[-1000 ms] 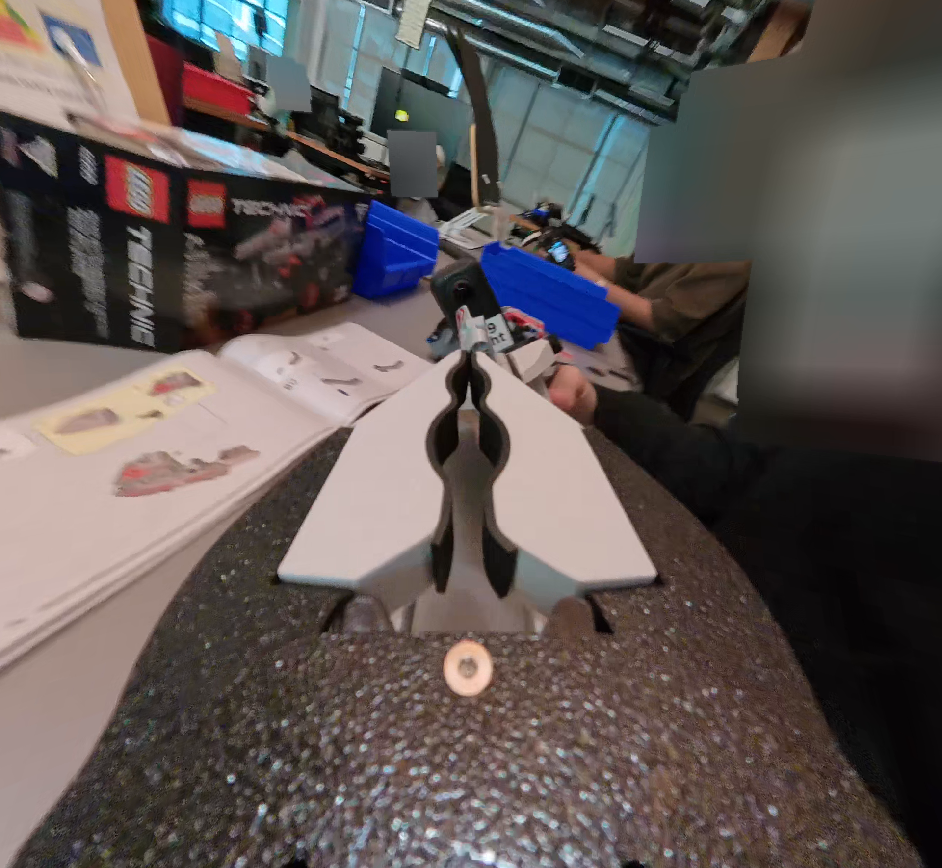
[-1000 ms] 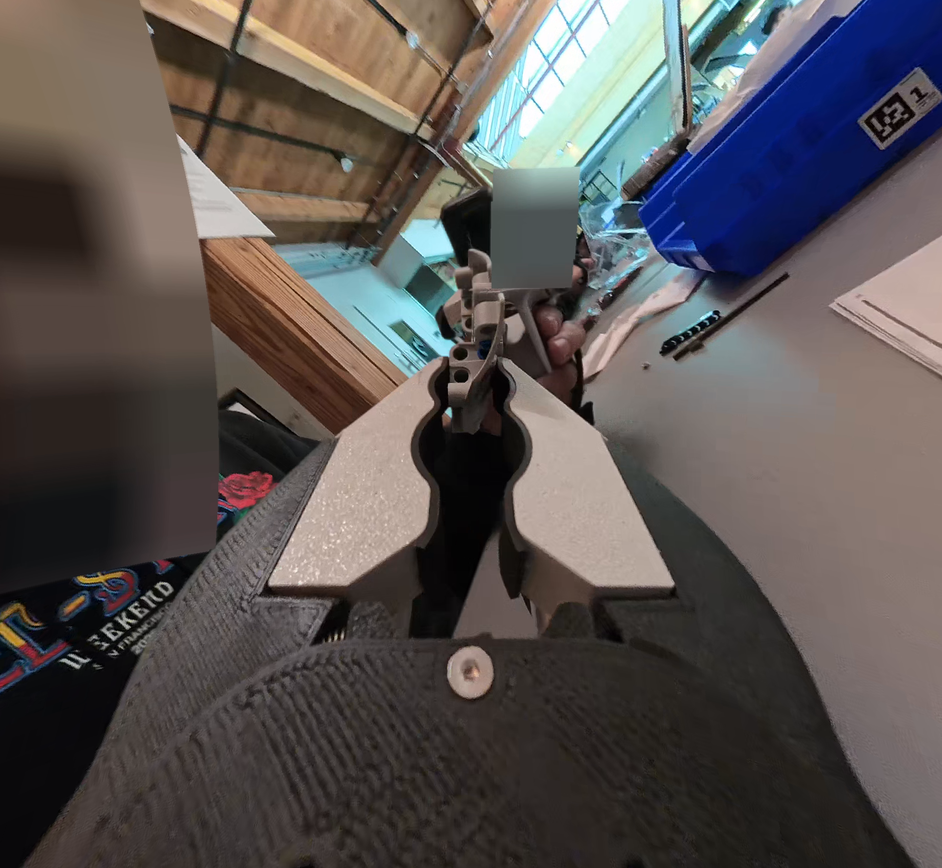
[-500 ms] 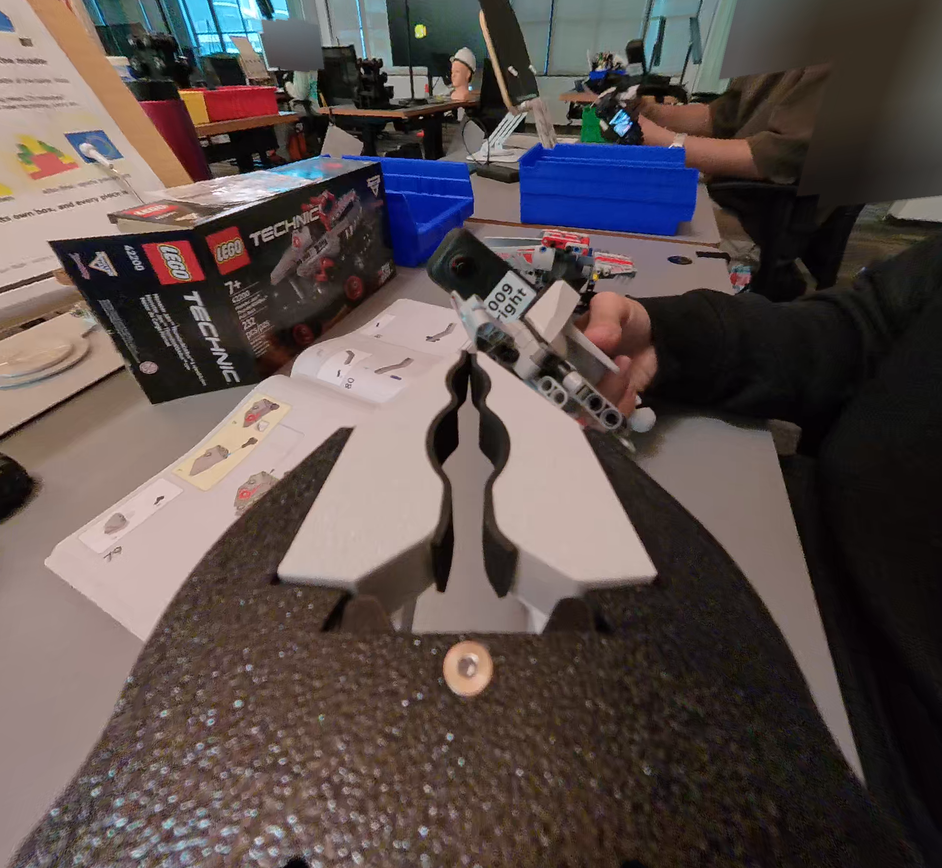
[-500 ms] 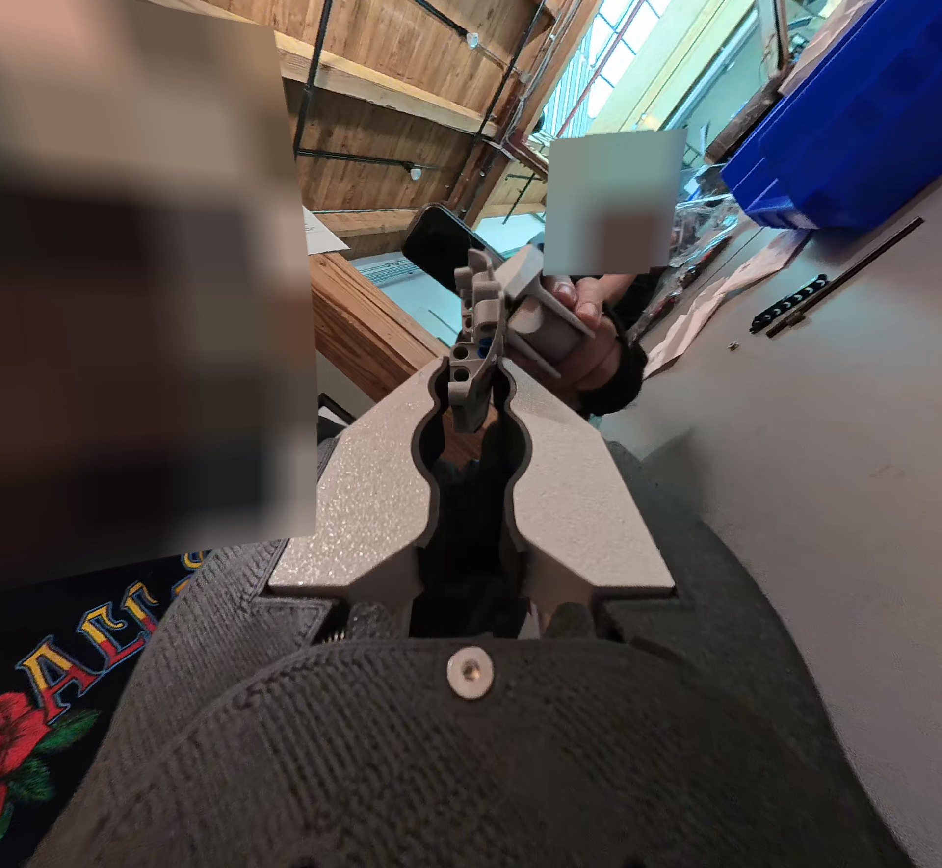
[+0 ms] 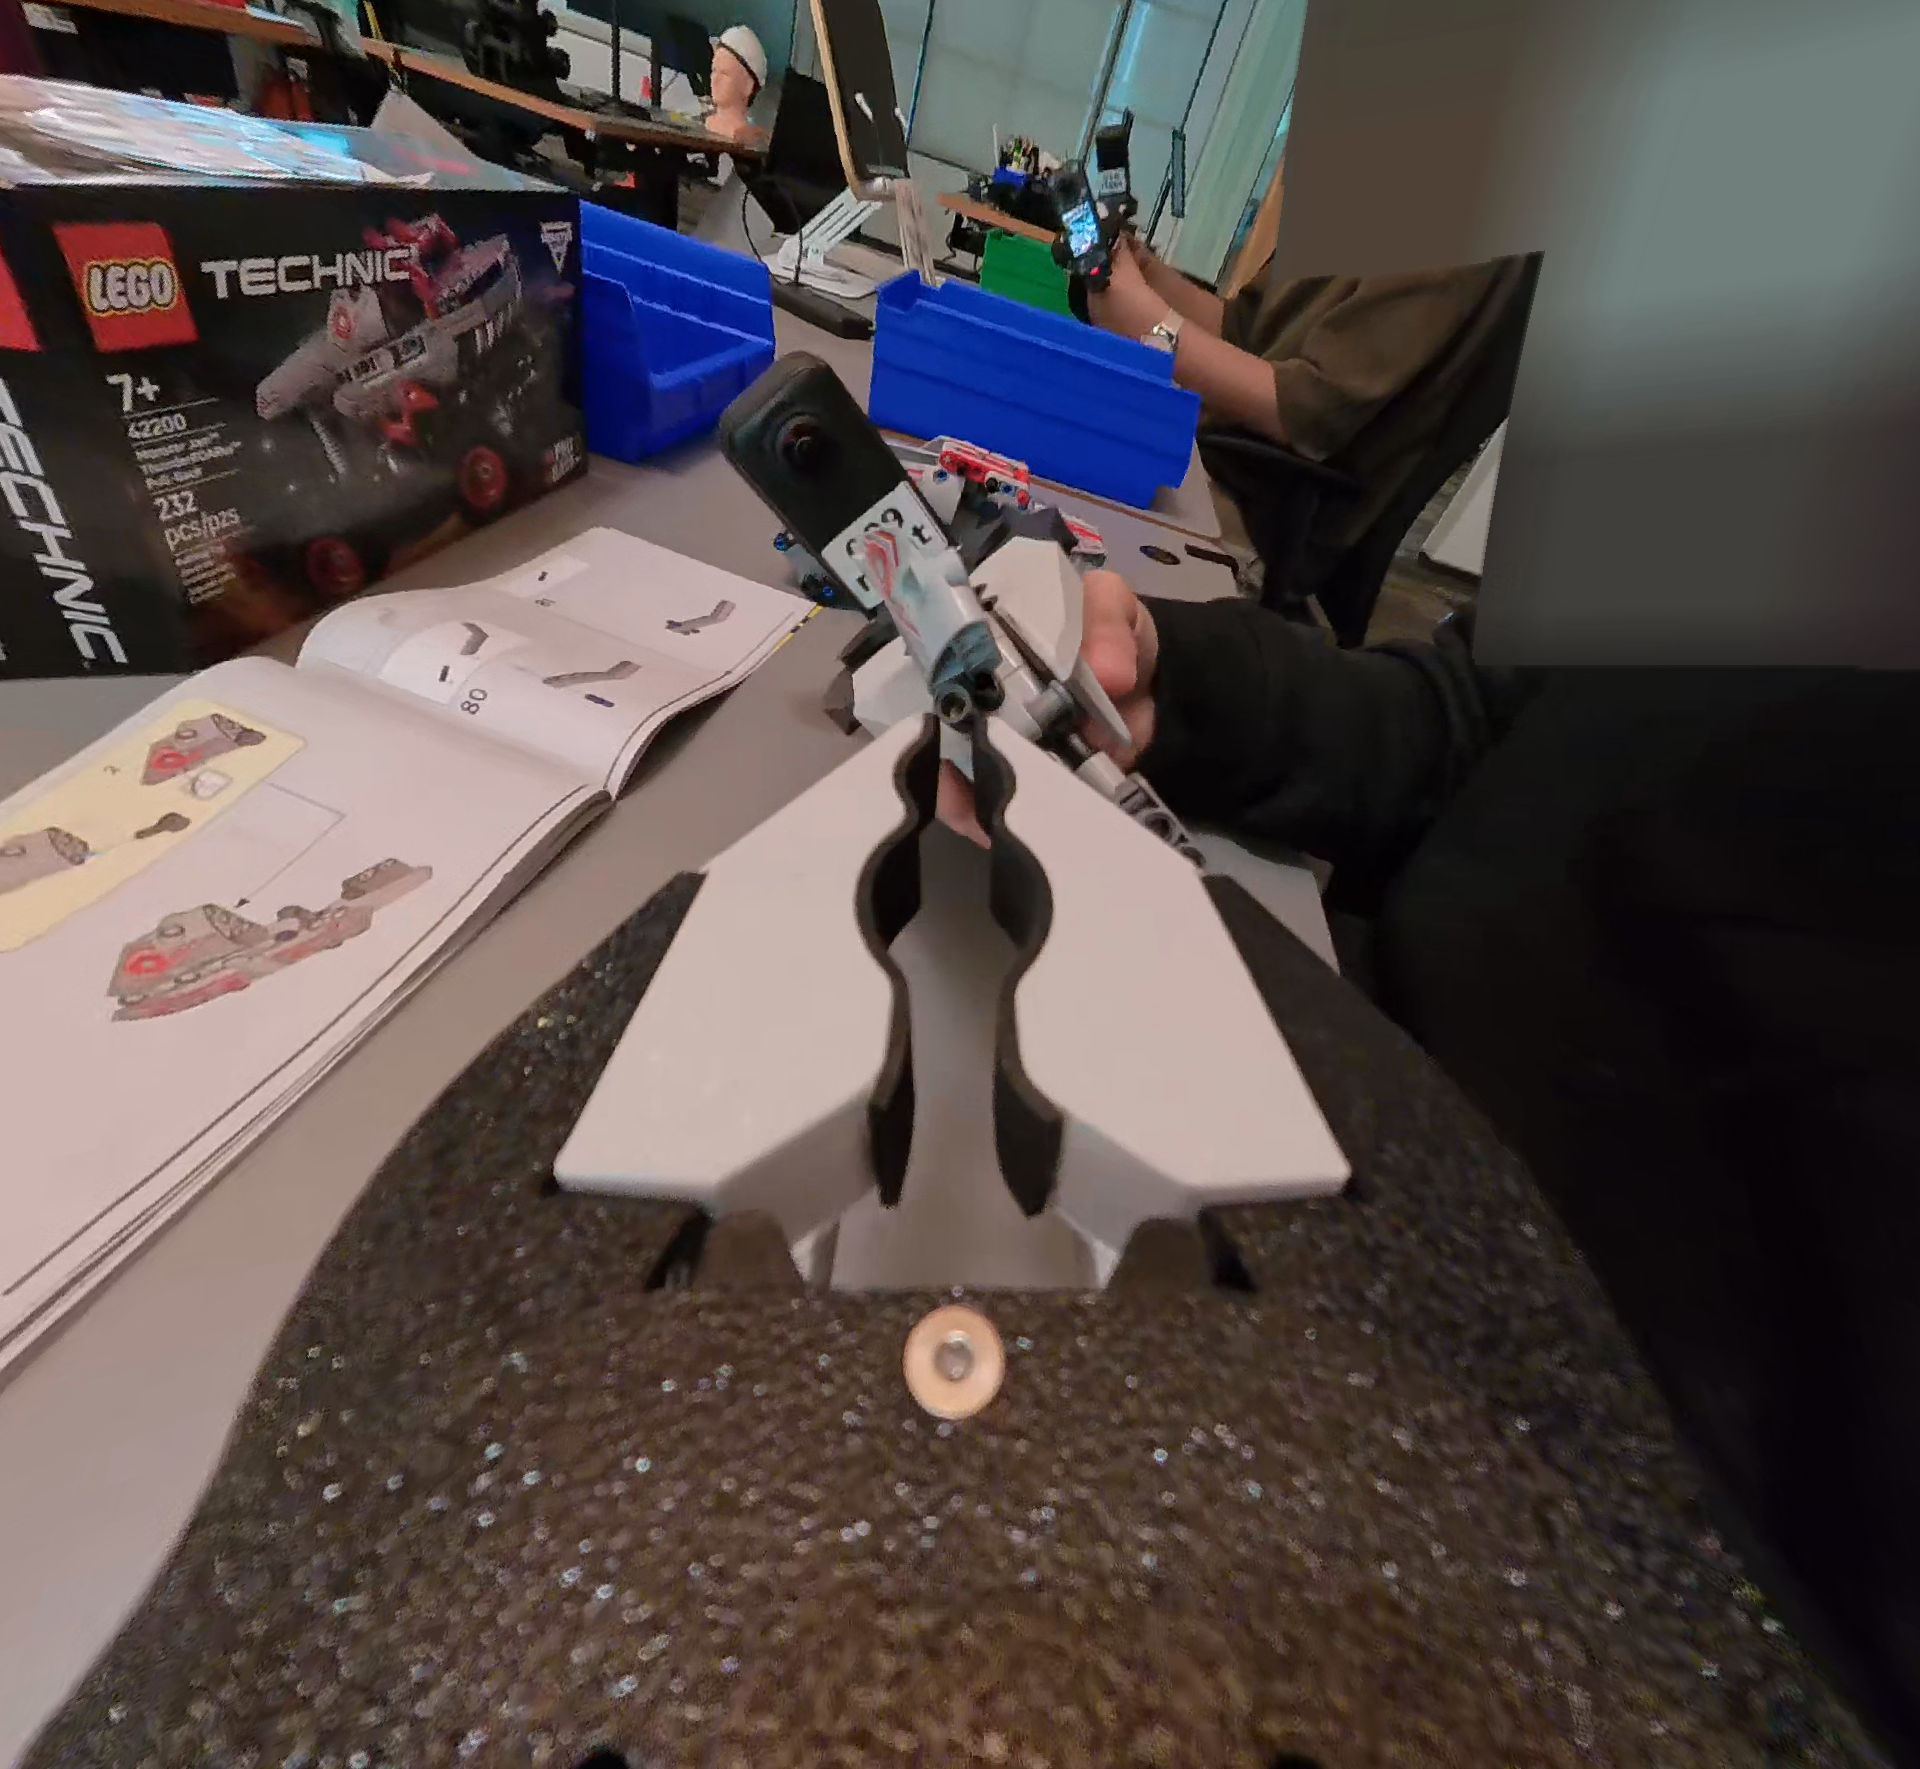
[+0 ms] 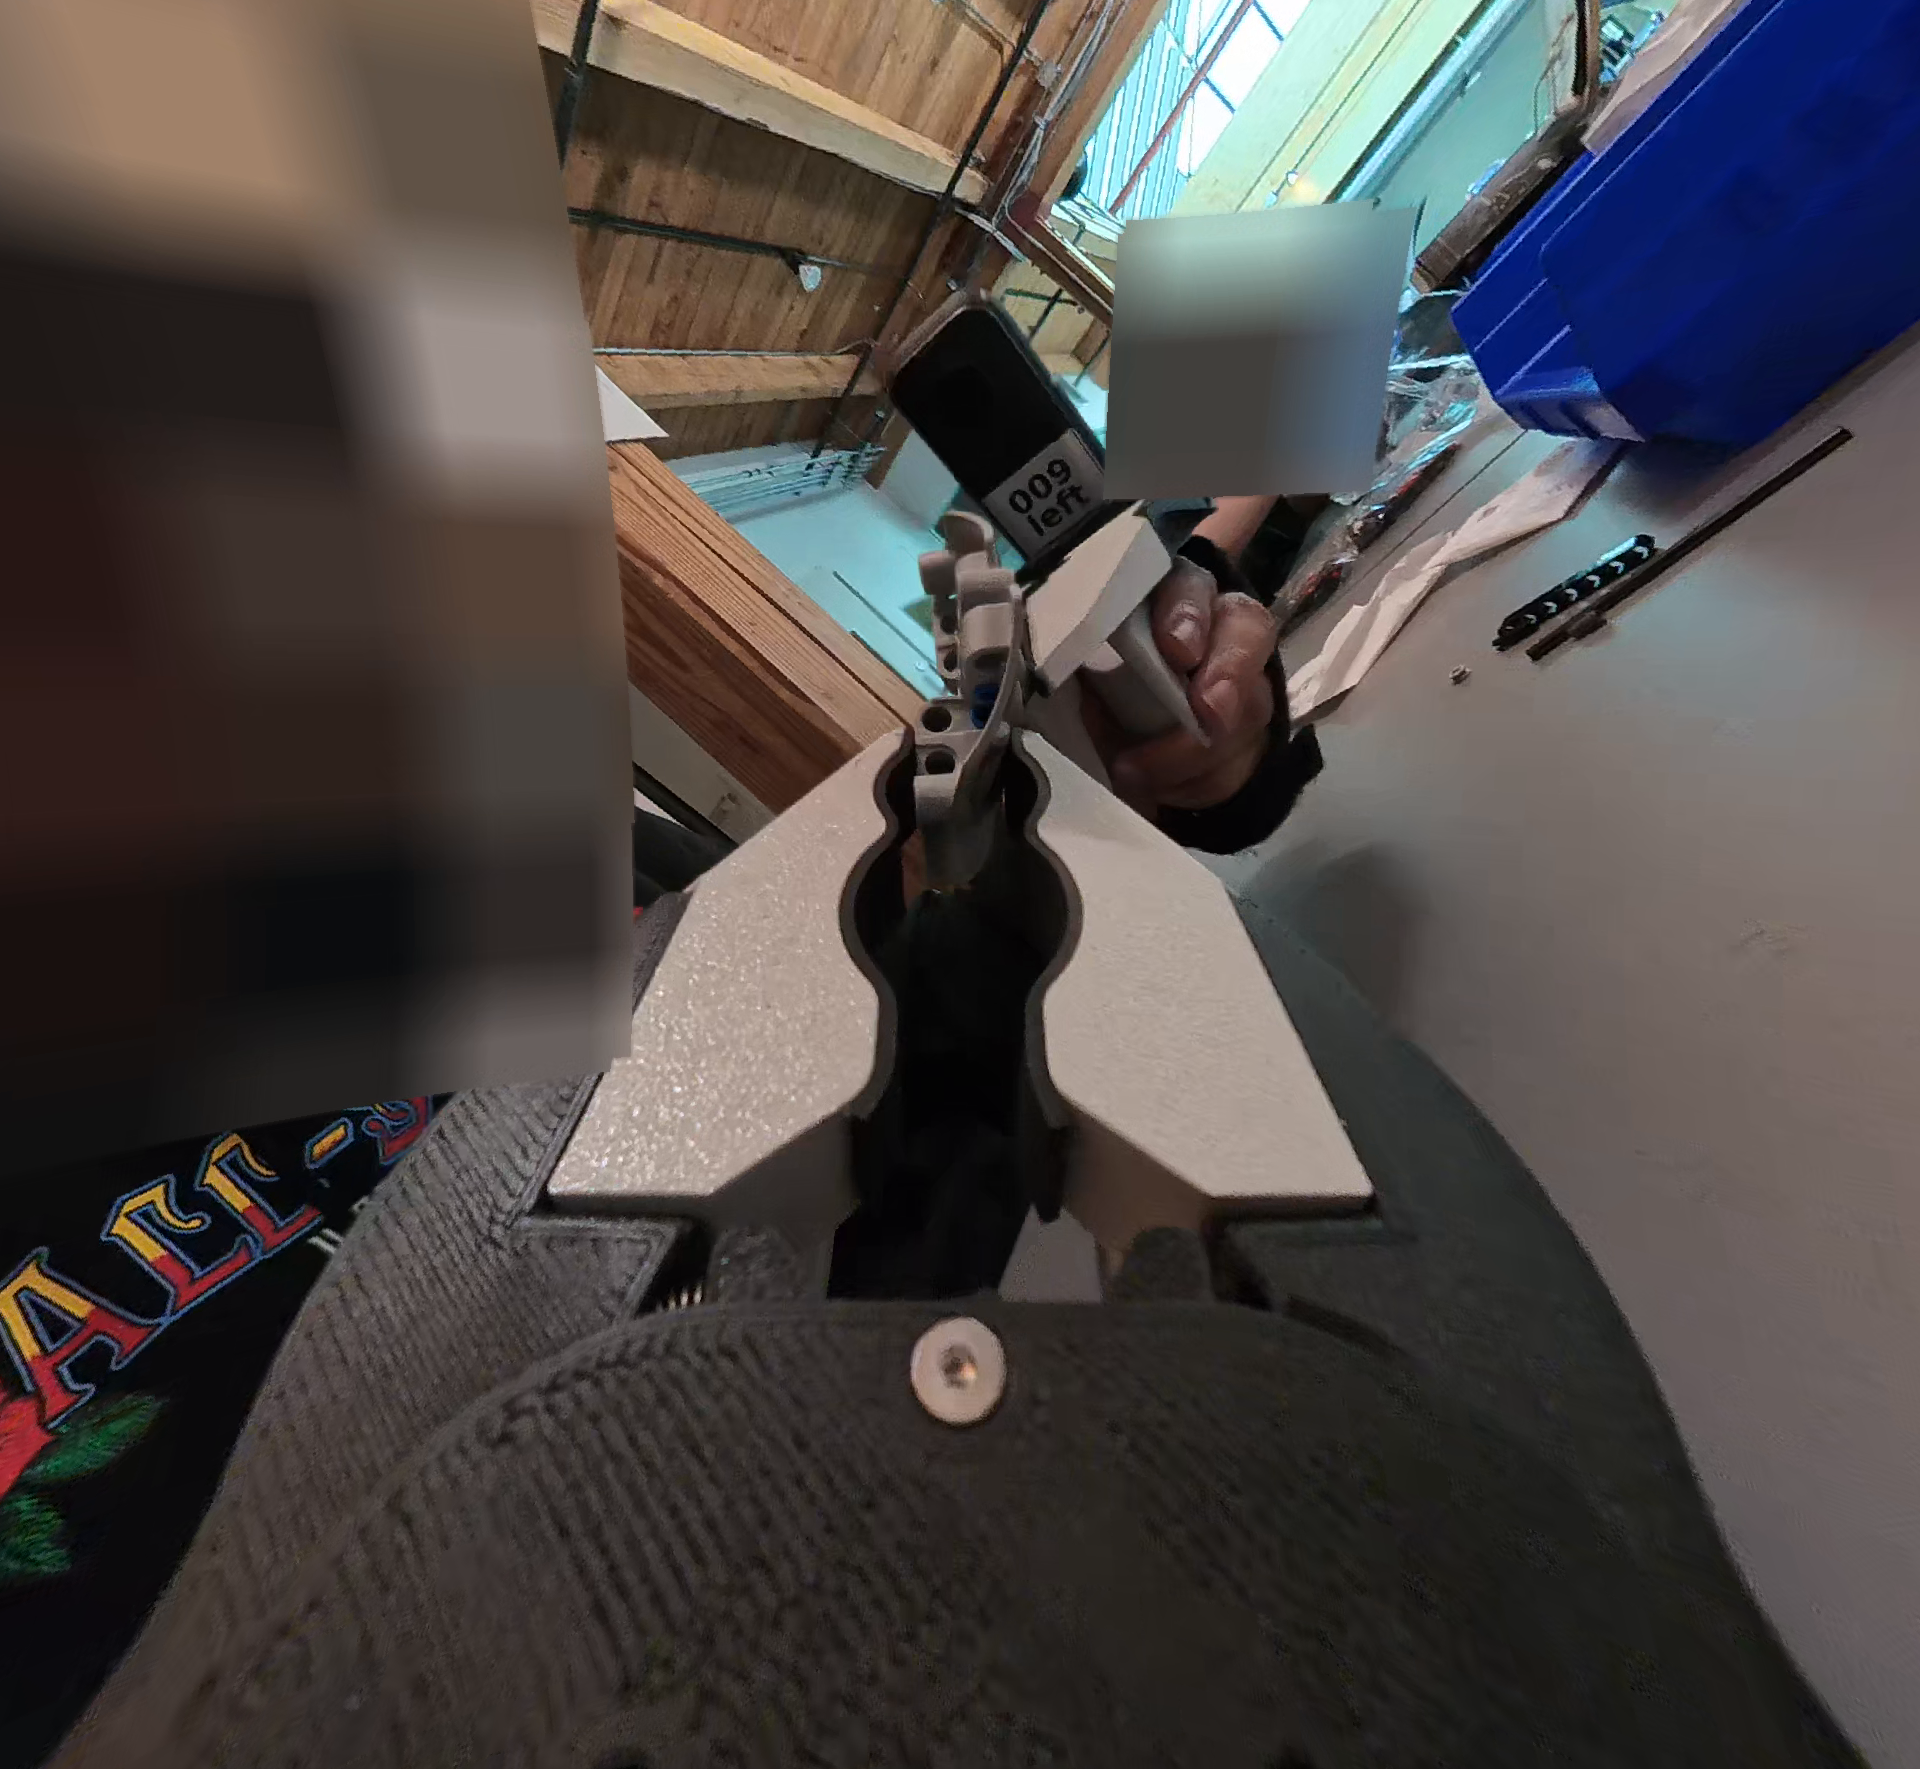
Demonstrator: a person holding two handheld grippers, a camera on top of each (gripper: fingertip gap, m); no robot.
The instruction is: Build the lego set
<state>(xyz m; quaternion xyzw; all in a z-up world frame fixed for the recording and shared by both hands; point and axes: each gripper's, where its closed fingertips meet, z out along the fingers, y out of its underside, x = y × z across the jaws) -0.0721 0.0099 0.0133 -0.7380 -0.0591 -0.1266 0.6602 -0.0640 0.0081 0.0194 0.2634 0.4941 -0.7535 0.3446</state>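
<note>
Grey and red, the small lego assembly (image 5: 940,623) is off the worktop (image 5: 665,493), clamped at one end in the right tool (image 6: 961,763), whose jaws are closed on its holed grey beams (a blue pin shows among them in the right wrist view); in the left wrist view that same tool appears beyond the fingertips, tilted, with the model sticking out toward the camera. The left tool (image 5: 956,748) is slightly parted, its tips just beside the near end of the model; whether they already touch it I cannot tell, and nothing is clearly gripped between them.

As for progress, I judge the build to be somewhere in the middle: the open instruction booklet (image 5: 343,784) lies on the left of the worktop, showing a shaped hull section much like the piece in hand; the lego box (image 5: 281,389) stands behind it at the far left, picturing a wheeled truck that is plainly not yet there; no wheels are seen on the held piece. A further red and grey sub-assembly (image 5: 987,472) lies farther back in front of the blue bins (image 5: 1029,379), so joining is still to come. In the right wrist view a black toothed strip (image 6: 1574,592) and a thin black axle (image 6: 1704,535) lie loose at the far right of the worktop, unused; another person works at the far side.
</note>
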